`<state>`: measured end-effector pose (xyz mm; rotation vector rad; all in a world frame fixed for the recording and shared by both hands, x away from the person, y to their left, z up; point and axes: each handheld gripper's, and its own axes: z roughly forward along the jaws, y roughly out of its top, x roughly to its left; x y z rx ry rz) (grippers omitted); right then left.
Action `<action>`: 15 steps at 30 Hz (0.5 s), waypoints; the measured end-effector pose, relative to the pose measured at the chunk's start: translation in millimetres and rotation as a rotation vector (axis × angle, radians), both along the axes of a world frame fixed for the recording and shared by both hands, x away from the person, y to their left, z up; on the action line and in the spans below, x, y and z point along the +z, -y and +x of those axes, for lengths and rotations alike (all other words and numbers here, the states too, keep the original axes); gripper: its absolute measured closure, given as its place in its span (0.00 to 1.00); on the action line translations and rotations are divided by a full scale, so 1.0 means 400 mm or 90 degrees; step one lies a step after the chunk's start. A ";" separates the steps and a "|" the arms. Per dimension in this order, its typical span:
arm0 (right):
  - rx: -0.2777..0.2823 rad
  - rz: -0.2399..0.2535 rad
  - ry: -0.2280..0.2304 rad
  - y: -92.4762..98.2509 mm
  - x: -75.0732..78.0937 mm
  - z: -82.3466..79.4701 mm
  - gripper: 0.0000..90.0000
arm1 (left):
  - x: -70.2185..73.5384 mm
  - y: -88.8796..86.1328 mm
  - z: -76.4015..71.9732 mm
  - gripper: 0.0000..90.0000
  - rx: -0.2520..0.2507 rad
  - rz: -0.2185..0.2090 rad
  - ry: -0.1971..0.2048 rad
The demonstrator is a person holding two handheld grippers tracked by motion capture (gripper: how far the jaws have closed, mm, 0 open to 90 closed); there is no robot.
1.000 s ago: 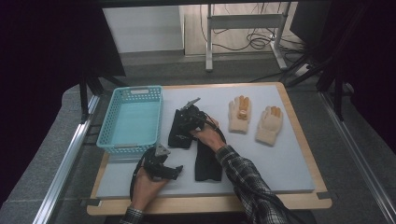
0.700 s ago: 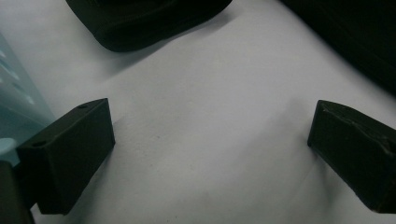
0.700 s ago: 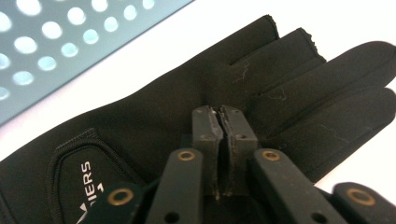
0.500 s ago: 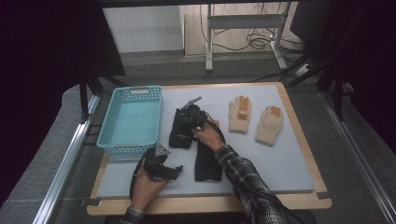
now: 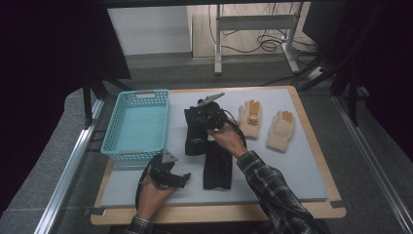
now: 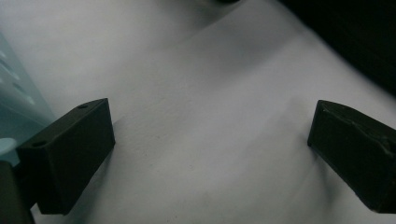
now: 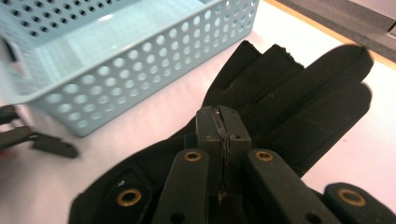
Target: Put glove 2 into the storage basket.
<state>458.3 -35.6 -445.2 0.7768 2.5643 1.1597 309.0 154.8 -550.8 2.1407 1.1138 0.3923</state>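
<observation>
- A person sat at a table [image 5: 302, 185] covered with a pale grey mat, holding a two-jaw gripper in each hand.
- The right gripper [image 7: 223, 125] had its jaws pressed together, pinching the fabric of a black glove [image 7: 299, 107]; the jaws had just been closing, with the glove's fabric between them.
- In the right gripper view, that black glove spread out beyond the pinched jaws, its fingers pointing away, just beside the perforated wall of a light blue basket [image 7: 140, 70].
- In the high view, the right gripper [image 5: 210, 116] sat over the upper end of the black glove [image 5: 195, 139], near the middle of the table and just to the right of the light blue basket [image 5: 113, 131].
- A second black glove [image 5: 216, 168] lay flat on the mat just below the first one, partly under the person's right forearm in a plaid sleeve [image 5: 272, 195].
- The left gripper [image 6: 210, 154] had its jaws wide apart with nothing between them, over bare mat.
- In the high view, the left gripper [image 5: 165, 175] was at the near edge of the table, below the basket and left of the second black glove.
- Two cream gloves [image 5: 265, 124] with orange fingertips lay side by side on the right part of the mat, apart from the black ones.
</observation>
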 end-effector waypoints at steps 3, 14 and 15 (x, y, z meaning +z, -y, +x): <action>0.002 0.009 0.000 0.027 0.027 -0.030 0.98 | 0.000 0.000 0.000 0.01 0.000 0.000 0.000; 0.009 0.022 -0.009 0.146 0.077 -0.174 0.98 | 0.000 0.001 0.000 0.01 0.002 -0.002 0.002; 0.009 0.022 -0.009 0.146 0.077 -0.174 0.98 | 0.000 0.001 0.000 0.01 0.002 -0.002 0.002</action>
